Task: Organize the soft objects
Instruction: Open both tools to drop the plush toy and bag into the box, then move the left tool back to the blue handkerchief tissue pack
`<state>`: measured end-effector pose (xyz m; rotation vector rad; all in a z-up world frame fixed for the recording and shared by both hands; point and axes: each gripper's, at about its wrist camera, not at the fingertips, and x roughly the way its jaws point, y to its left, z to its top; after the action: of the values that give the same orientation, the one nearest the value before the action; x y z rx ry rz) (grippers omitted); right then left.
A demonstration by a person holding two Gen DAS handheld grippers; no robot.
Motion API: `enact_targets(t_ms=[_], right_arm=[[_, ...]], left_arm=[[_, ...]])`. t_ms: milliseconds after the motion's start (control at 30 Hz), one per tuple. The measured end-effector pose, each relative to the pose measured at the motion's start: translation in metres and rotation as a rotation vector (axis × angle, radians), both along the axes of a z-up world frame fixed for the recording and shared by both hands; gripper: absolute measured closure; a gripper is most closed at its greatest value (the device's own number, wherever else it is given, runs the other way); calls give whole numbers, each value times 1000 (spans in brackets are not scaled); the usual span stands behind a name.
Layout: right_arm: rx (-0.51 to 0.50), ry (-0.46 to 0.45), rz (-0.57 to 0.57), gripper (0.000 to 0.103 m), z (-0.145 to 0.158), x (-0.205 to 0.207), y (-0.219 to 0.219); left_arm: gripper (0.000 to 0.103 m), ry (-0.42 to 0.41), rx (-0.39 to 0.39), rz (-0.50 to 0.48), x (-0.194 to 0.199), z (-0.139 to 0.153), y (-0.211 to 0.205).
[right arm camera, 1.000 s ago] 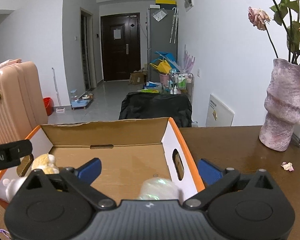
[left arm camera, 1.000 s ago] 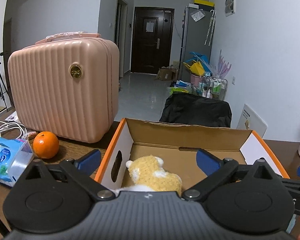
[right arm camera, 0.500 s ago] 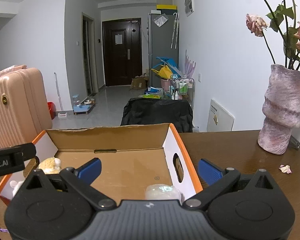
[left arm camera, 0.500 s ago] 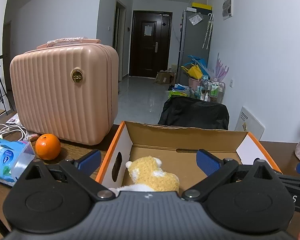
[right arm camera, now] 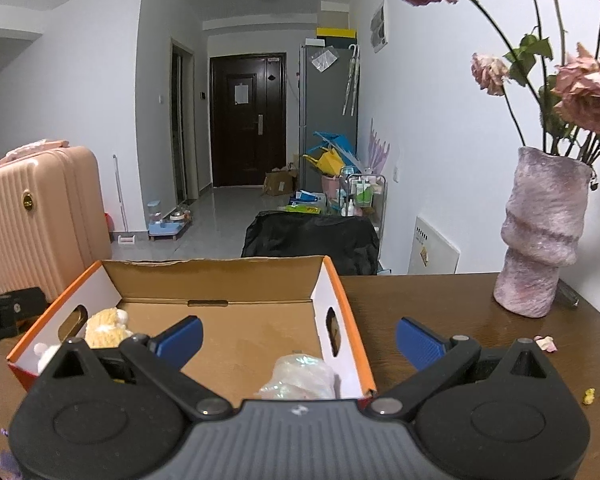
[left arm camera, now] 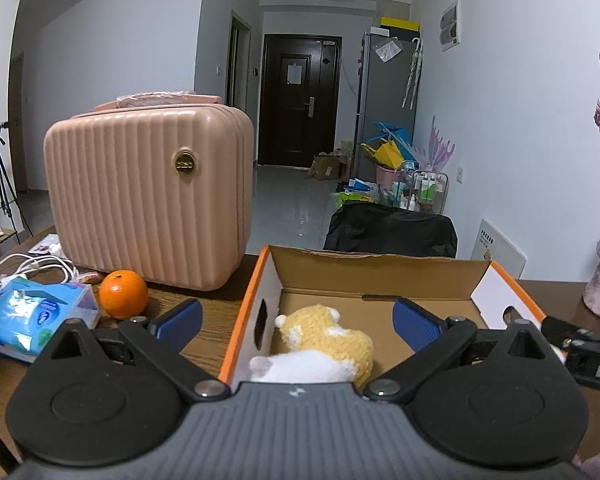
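Lying in the box (left arm camera: 380,276), the plush toy (left arm camera: 324,344) sits below the released left gripper (left arm camera: 296,322).

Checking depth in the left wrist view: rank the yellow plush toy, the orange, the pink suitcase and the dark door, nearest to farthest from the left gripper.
1. Yellow plush toy, in the box ahead.
2. Orange, left on the table.
3. Pink suitcase, behind the orange.
4. Dark door, down the hallway.

I see a ribbed peach-pink suitcase (left arm camera: 148,196) with a gold badge, a bright orange fruit (left arm camera: 123,294), and a blue-and-white tissue pack (left arm camera: 32,320). My cardboard box (right arm camera: 220,280) is brown inside, white-walled, orange-edged. The plush toy (left arm camera: 324,344) is yellow and white; the vase (right arm camera: 540,236) is mottled mauve.
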<state>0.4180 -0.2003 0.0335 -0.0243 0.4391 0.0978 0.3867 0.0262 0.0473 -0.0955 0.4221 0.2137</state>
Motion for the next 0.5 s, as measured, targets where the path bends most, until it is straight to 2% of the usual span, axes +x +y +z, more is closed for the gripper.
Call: enact_targets(t_ms=[500], right_arm=[[-27, -36, 23, 0, -3, -56, -11]], left_arm=[[0, -14, 39, -9, -52, -4, 2]])
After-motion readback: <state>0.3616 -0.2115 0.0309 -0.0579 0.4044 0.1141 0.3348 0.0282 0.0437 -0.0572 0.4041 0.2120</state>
